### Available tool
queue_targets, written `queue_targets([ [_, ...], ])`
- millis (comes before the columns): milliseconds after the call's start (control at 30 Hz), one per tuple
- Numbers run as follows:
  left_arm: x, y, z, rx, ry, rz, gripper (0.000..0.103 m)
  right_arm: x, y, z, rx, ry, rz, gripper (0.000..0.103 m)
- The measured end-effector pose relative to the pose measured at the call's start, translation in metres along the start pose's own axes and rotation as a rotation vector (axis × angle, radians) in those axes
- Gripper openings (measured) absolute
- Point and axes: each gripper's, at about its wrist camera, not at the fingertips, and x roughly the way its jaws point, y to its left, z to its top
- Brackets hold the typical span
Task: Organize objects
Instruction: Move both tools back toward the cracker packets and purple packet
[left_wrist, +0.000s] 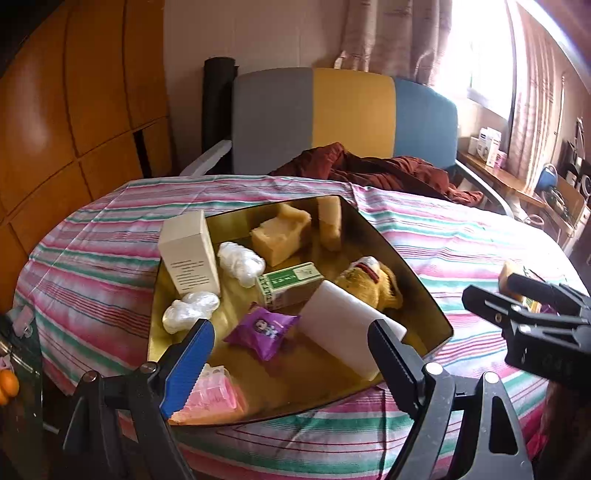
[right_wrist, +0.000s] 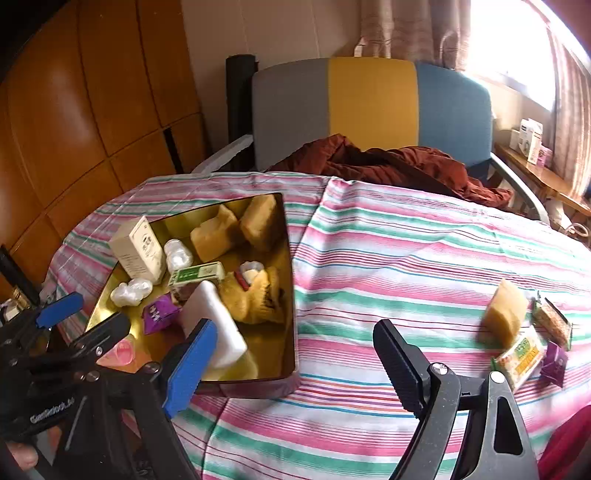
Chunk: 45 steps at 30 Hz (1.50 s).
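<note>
A gold tin box (left_wrist: 413, 273) (right_wrist: 290, 295) sits on the striped cloth and holds several things: a cream carton (left_wrist: 190, 254), yellow sponges (left_wrist: 280, 236), a green box (left_wrist: 291, 282), a purple packet (left_wrist: 262, 330), a white foam block (left_wrist: 347, 328) and a yellow plush toy (left_wrist: 369, 282). My left gripper (left_wrist: 291, 347) is open over the box's near edge, empty. My right gripper (right_wrist: 295, 350) is open and empty over the cloth right of the box. A yellow sponge (right_wrist: 506, 312), snack packets (right_wrist: 521, 360) and a purple packet (right_wrist: 554, 363) lie on the cloth at the right.
The striped cloth (right_wrist: 388, 258) covers a round table. A chair (right_wrist: 373, 107) with a dark red cloth (right_wrist: 388, 162) stands behind it. A wooden wardrobe (left_wrist: 74, 110) is at the left, and a window shelf with boxes (left_wrist: 487, 147) at the right.
</note>
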Motion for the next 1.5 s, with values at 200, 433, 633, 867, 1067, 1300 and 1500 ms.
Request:
queue_targets([
  [200,-0.003,-0.015,0.001,0.052,-0.004,-0.03,0.087,-0.003,-0.025,0.003,0.024,-0.005,-0.049,0.088],
  [433,-0.001,-0.029,0.001,0.081,0.008,-0.095,0.087,-0.014,-0.087,0.007,0.111,-0.01,-0.136,0.088],
  [633,0.002,-0.035,0.007,0.074,0.017,-0.127,0.087,-0.037,-0.15,0.009,0.189,-0.06,-0.245,0.088],
  [867,0.01,-0.06,0.013,0.122,0.055,-0.21,0.087,-0.071,-0.246,0.001,0.381,-0.16,-0.481,0.092],
  [1067,0.019,-0.112,0.015,0.242,0.09,-0.281,0.087,-0.086,-0.312,-0.025,0.72,-0.212,-0.409,0.097],
  [1300,0.036,-0.187,0.008,0.412,0.154,-0.402,0.086,-0.093,-0.317,-0.031,0.783,-0.255,-0.353,0.1],
  [1500,0.047,-0.246,0.002,0.526,0.169,-0.518,0.085,-0.092,-0.325,-0.039,0.852,-0.269,-0.292,0.102],
])
